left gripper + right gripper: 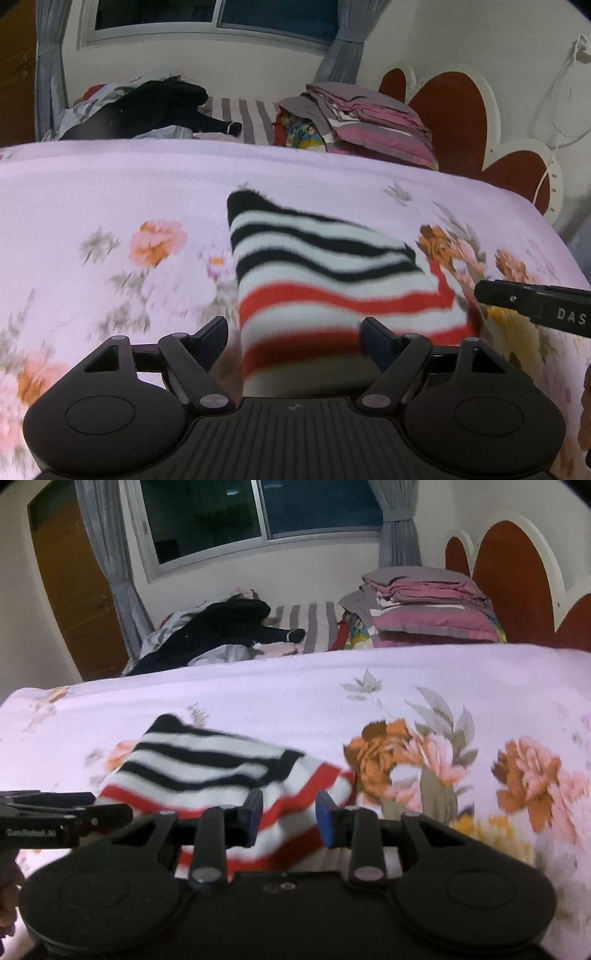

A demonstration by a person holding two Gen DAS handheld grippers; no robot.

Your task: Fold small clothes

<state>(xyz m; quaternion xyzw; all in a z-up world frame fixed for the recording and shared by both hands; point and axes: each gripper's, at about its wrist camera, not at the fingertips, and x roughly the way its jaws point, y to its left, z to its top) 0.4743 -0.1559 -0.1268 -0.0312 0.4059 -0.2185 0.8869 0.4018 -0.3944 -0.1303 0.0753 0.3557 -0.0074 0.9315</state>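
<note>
Striped knit cloth (325, 280) lies on the flowery bed cover (110, 192), already folded into a small, thick shape – black stripes on the far part, red stripes on the near part. It sits right in front of both of your tools.

Your left gripper (295, 332) has its jaws wide apart. The near red-striped edge lies in the gap between them, closer to the right jaw than to the left one, and the pads do not seem to press on it. So this hand holds nothing yet.

Your right gripper (288, 812) has its jaws closer together, with a gap you can see. The red-striped corner fills that gap. The picture is blurry here, so I cannot tell if the pads really pinch the cloth or just stand beside it.

I think the step now is one more fold, or a last tidy-up of the near edge. To do it well, push both sets of jaws a little further over the edge, so every layer is inside – not just the top one. Close both hands at the same time. Lift low and lay the near edge over the far black stripes. Go slow, because thick knit can slip and the fold may open.
</note>
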